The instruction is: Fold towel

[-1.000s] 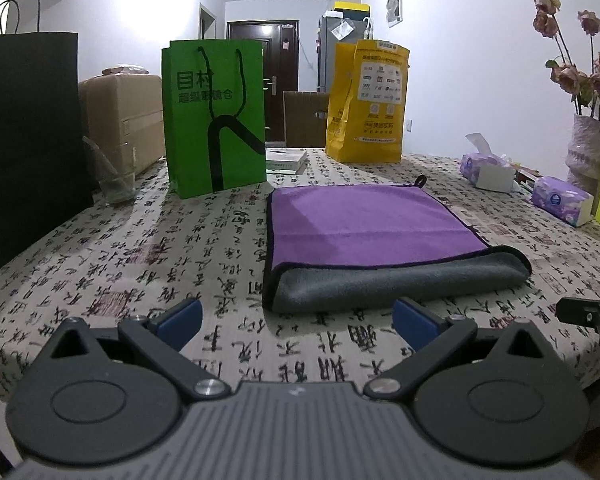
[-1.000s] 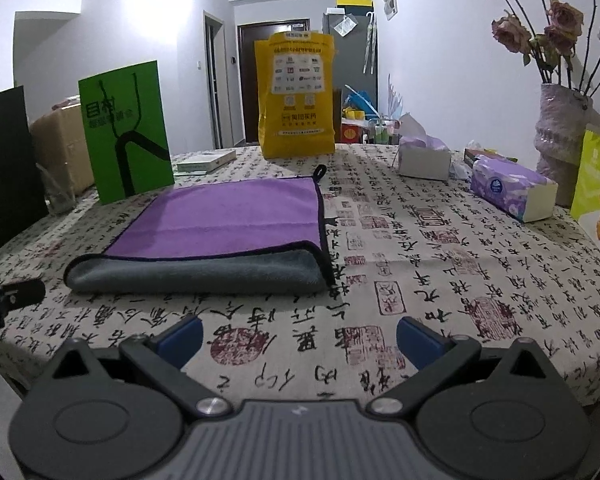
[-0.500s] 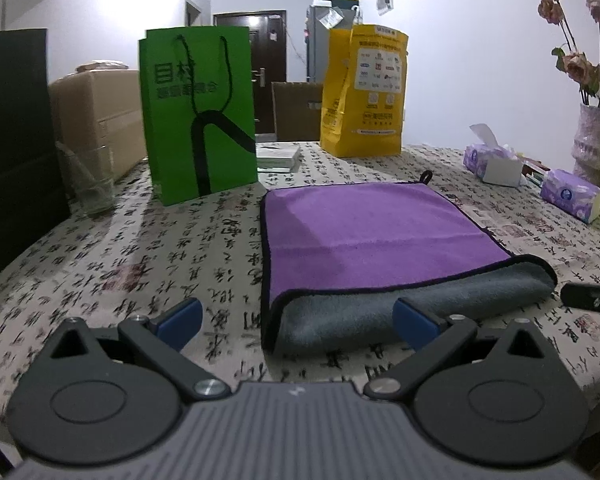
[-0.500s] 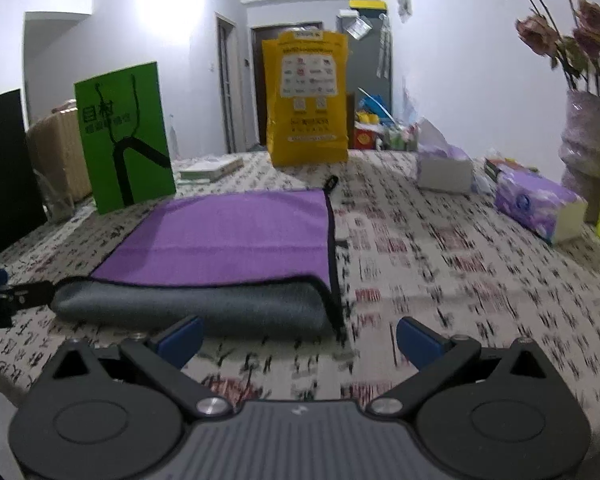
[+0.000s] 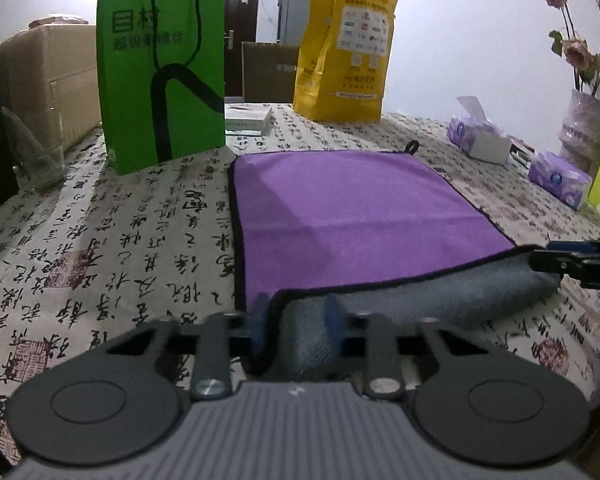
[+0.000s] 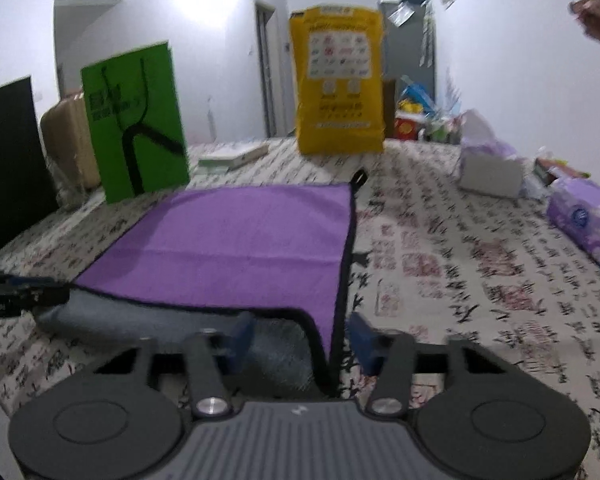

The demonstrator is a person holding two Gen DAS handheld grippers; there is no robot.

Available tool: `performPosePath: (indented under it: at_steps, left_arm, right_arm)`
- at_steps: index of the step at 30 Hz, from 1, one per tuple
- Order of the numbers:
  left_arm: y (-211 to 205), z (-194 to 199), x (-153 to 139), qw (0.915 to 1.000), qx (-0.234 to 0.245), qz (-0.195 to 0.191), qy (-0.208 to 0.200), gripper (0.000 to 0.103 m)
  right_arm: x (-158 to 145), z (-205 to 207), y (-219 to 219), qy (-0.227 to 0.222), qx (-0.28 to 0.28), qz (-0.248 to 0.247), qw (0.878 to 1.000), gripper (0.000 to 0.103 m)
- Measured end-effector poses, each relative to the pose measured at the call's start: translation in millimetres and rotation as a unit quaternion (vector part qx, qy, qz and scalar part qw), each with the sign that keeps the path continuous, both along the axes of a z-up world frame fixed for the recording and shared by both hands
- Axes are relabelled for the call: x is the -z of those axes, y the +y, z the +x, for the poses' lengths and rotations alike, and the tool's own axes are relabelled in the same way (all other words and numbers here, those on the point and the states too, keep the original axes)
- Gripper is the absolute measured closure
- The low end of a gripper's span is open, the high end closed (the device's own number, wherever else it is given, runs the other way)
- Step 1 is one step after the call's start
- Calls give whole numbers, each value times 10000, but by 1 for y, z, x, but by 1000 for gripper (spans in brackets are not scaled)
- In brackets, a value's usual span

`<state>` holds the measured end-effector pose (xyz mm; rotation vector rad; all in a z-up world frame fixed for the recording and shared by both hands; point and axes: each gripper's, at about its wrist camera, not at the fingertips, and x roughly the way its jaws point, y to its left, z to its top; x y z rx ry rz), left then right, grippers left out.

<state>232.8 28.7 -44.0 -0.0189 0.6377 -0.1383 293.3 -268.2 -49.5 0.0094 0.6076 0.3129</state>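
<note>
A purple towel (image 5: 348, 208) with a grey underside lies folded once on the patterned tablecloth; its grey fold (image 5: 440, 300) faces me. My left gripper (image 5: 298, 330) has its fingers pressed on the near left corner of the fold. My right gripper (image 6: 302, 340) straddles the near right corner (image 6: 288, 344), its fingers partly closed around the cloth with a gap showing. Each gripper also shows in the other view, the right one in the left wrist view (image 5: 576, 266) and the left one in the right wrist view (image 6: 20, 292).
A green paper bag (image 5: 162, 68), a yellow bag (image 5: 344, 52) and a black bag (image 6: 8, 160) stand behind the towel. A glass (image 5: 36, 152) stands far left. Tissue packs (image 5: 560, 176) and a flower vase (image 5: 584, 124) stand at the right. The tablecloth's (image 5: 100, 248) near edge is just below the grippers.
Both grippers have moved forward onto the towel's near fold and narrowed their fingers, the left closing on the left corner, the right around the right corner.
</note>
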Motion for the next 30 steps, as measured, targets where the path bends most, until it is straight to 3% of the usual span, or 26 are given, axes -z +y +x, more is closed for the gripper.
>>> performPosePath:
  at_steps: [4,7,18,30]
  left_arm:
    - [3,-1,3,10000,-63,1,31,97]
    - [3,-2,2,10000,-27,59,-13,97]
    - [-1,40,-17,9978,-94,343,-565,97]
    - [7,129,-23,9971,-142,382,-649,97]
  right_arm:
    - [8,6,7,171,-192,-164,9995,87]
    - [8,6,6,159,-233,-165,9995,98]
    - [-8,40,6,-223,-216,-361,9989,98]
    - [-7,134,17,-163,-294,-506,9982,98]
